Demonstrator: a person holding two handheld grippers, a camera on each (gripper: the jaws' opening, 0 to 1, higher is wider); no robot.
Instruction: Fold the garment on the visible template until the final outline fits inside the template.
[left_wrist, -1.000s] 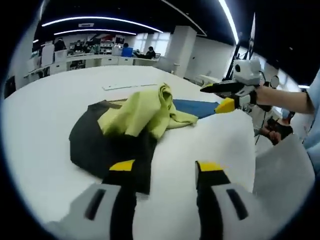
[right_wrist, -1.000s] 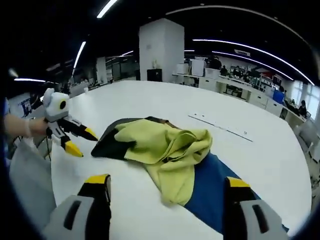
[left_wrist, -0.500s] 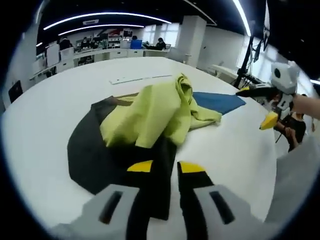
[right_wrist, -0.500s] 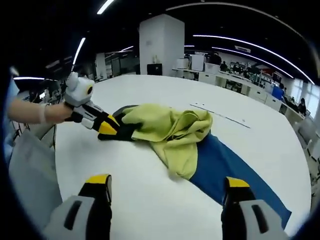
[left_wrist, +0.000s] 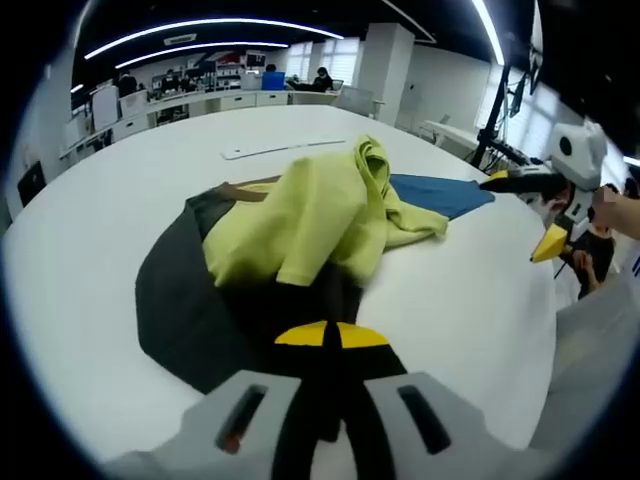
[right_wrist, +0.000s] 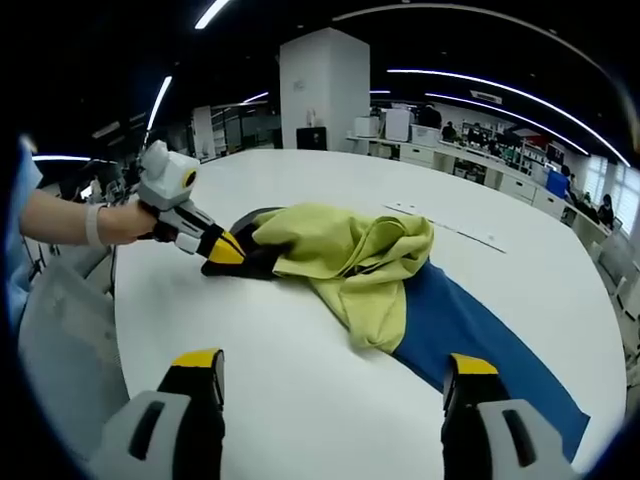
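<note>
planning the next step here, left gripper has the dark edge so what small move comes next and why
Probably lift the left gripper a little and draw the dark fabric outward to spread it. Its jaws are shut on that edge, the yellow-green part is bunched on top, and the right gripper hangs open above the white table, short of the blue part.

no legible text, labels, brands, numbers or signs, distant office items too blurred

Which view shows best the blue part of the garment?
The right gripper view: the blue part runs long and wide across the white table, out from under the yellow-green part. The left gripper view shows of it a small strip behind the yellow-green heap.
</note>
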